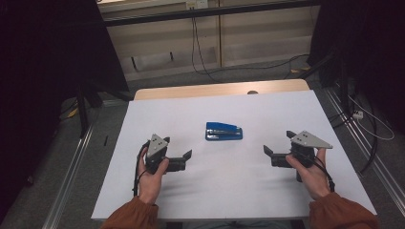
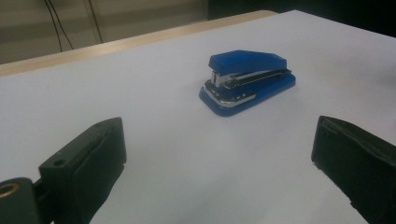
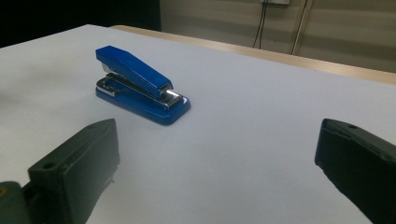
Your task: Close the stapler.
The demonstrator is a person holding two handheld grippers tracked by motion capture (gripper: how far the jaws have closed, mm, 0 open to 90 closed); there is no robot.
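A blue stapler (image 1: pixel 223 131) lies flat near the middle of the white table (image 1: pixel 229 191). My left gripper (image 1: pixel 177 147) hovers to its left and a little nearer to me, open, nothing between its jaws. In the left gripper view the stapler (image 2: pixel 246 80) sits ahead and slightly right of the wide-apart jaws (image 2: pixel 218 158). My right gripper (image 1: pixel 278 143) is to the stapler's right, also open and holding nothing. In the right gripper view the stapler (image 3: pixel 140 85) lies ahead and to the left of the gripper (image 3: pixel 217 161).
The white sheet covers a wooden tabletop whose far edge (image 1: pixel 219 89) shows at the back. Cables (image 1: pixel 198 52) hang down a pale wall beyond. Metal rails (image 1: pixel 71 167) run along the floor on both sides, with dark curtains left and right.
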